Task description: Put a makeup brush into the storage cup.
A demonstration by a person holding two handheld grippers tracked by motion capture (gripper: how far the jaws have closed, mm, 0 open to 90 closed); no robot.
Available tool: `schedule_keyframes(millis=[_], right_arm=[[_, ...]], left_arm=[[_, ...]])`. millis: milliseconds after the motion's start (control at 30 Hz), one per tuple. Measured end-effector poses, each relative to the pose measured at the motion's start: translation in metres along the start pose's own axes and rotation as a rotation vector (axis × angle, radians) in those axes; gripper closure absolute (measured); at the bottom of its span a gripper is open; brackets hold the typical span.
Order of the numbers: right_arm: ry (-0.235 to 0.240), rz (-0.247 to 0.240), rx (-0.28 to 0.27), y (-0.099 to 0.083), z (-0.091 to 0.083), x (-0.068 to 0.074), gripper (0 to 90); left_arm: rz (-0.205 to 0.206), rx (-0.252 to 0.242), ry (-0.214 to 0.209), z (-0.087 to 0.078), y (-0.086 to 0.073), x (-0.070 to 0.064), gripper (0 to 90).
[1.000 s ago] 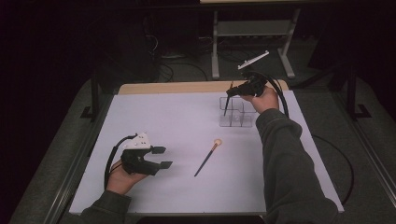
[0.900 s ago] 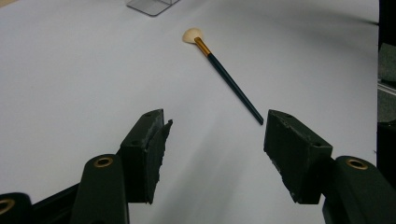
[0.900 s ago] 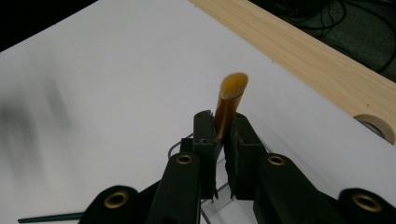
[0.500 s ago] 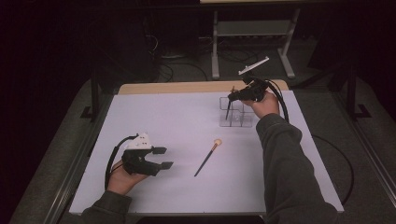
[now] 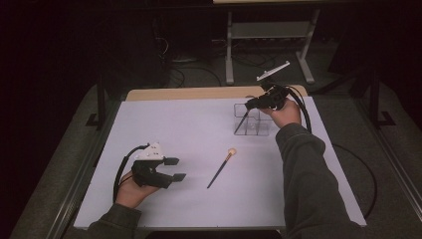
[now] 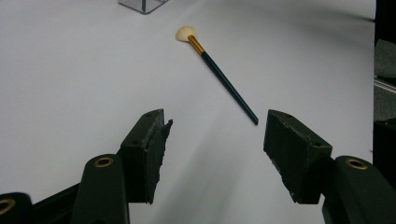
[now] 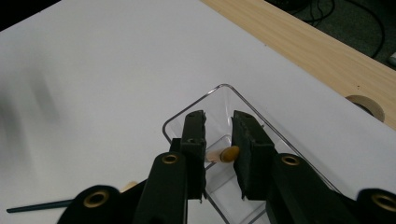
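My right gripper (image 5: 252,105) hovers at the far right of the white sheet, over a clear compartment organizer (image 5: 259,127). It is shut on a brush (image 5: 242,122), gripping it by the gold ferrule (image 7: 224,154). The dark handle slants down into a compartment of the organizer (image 7: 224,89). A second brush (image 5: 220,169), with a dark handle, gold ferrule and cream tip, lies flat near the sheet's middle. My left gripper (image 5: 175,169) rests low at the near left and is open, with nothing between its jaws (image 6: 217,126). That brush (image 6: 224,81) lies just ahead of them.
The white sheet (image 5: 189,129) covers a wooden table whose bare strip (image 5: 199,93) shows along the far edge. A metal stand (image 5: 268,30) and cables sit on the floor beyond. Each gripper's cable loops beside its hand.
The right gripper has tilted and lowered the held brush, so its handle reaches deeper into the organizer. The left gripper and the loose brush have stayed put.
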State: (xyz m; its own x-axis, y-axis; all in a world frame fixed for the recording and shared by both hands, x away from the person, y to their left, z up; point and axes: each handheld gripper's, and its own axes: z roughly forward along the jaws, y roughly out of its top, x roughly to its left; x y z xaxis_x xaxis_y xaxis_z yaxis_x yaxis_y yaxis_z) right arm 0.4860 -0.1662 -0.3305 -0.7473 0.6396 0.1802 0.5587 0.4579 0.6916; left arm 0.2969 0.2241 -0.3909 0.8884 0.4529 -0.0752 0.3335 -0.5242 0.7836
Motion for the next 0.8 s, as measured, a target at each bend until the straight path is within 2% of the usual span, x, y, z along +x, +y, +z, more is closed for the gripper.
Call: schedule_keyframes(millis=[67, 200, 267, 400, 433, 533, 600, 633, 733, 767, 800], right_arm=[[-0.007, -0.001, -0.018, -0.002, -0.002, 0.000, 72.4], [-0.009, 0.005, -0.017, -0.006, -0.006, -0.001, 71.4], [-0.007, 0.018, -0.022, -0.008, -0.008, 0.000, 69.7], [-0.008, 0.029, -0.033, -0.011, -0.013, -0.001, 68.1], [-0.009, 0.014, -0.039, -0.012, -0.014, -0.002, 67.8], [-0.005, 0.035, -0.047, -0.012, -0.018, 0.000, 66.7], [-0.007, 0.022, -0.061, -0.013, -0.019, 0.000, 65.8], [-0.006, 0.040, -0.059, -0.014, -0.020, 0.001, 65.5], [-0.004, 0.038, -0.069, -0.016, -0.021, -0.001, 64.9], [-0.002, 0.058, -0.070, -0.018, -0.022, 0.000, 64.2], [-0.001, 0.057, -0.070, -0.019, -0.023, -0.001, 63.8]], left_arm=[[0.007, 0.000, 0.001, 0.000, 0.000, 0.000, 38.2], [0.013, 0.000, 0.002, 0.000, 0.001, 0.000, 38.1], [-0.002, -0.010, 0.001, 0.000, 0.000, 0.000, 38.1], [0.006, -0.001, 0.005, 0.000, 0.000, 0.001, 37.9], [0.007, 0.002, 0.005, -0.001, 0.000, 0.001, 37.9], [0.009, 0.011, 0.006, -0.001, 0.000, 0.002, 37.8], [0.000, 0.003, 0.005, -0.001, 0.000, 0.001, 37.8], [0.000, 0.001, 0.005, -0.001, 0.000, 0.001, 37.9], [-0.001, 0.002, 0.004, -0.001, 0.000, 0.001, 37.8], [-0.001, 0.001, 0.003, -0.001, 0.000, 0.001, 37.8], [-0.001, 0.000, 0.001, -0.001, -0.001, 0.002, 37.7]])
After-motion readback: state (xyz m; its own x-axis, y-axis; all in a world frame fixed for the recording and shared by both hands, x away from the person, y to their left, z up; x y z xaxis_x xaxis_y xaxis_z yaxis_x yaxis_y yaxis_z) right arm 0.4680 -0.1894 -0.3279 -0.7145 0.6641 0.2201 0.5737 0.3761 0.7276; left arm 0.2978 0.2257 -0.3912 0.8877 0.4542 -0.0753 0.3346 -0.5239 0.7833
